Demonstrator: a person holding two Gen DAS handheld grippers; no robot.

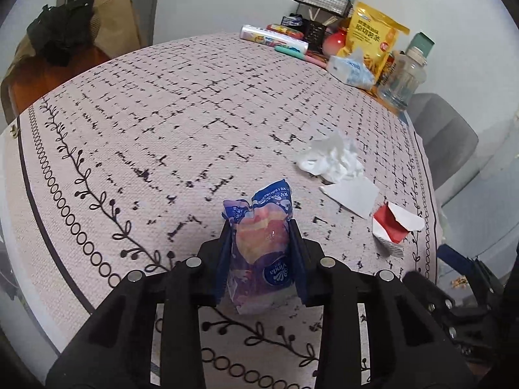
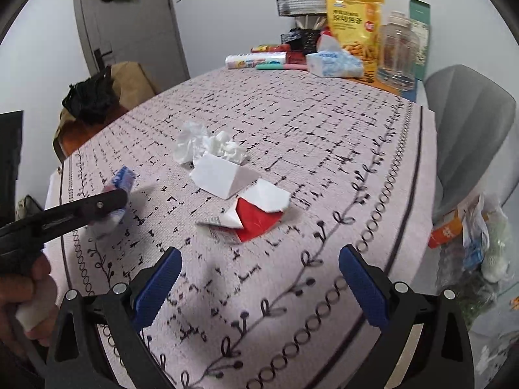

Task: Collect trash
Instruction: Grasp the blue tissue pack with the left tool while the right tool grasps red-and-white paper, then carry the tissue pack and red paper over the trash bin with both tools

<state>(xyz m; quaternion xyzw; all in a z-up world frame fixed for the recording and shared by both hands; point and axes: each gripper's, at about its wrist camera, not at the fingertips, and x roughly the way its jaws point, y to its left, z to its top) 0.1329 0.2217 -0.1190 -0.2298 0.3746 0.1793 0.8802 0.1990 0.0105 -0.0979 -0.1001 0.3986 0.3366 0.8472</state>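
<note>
While most of the litter is yet to be gathered, one piece is already in hand: the left gripper (image 1: 261, 243) is clamped on an empty tissue packet (image 1: 259, 246), a purple and blue plastic wrapper, its two blue pads pressing the wrapper's sides. From the right wrist view the packet (image 2: 118, 194) looks to hang just above the tabletop (image 1: 162, 123) near its near left edge, though whether its bottom touches the cloth I cannot tell.

Moving right, three pieces lie untouched close together toward the near right edge of the tabletop. A crumpled white tissue (image 2: 207, 144) sits farthest from the near edge; a folded white paper (image 2: 223, 175) lies against its near side, seemingly touching it; a torn red and white carton (image 2: 256, 215) lies just beside that, nearest the right gripper.

The right gripper (image 2: 259, 280) is spread wide with nothing between its blue pads, poised over the cloth short of the carton.

Off the right edge, beside a grey chair (image 2: 470, 123), a clear bag (image 2: 470, 259) of mixed rubbish hangs or stands low; I judge that is where the litter goes. So I reckon the job is at an early stage: one item gripped but not yet dropped, three to fetch. The snacks, bottle and tissue pack at the far right corner look like belongings, not trash.
</note>
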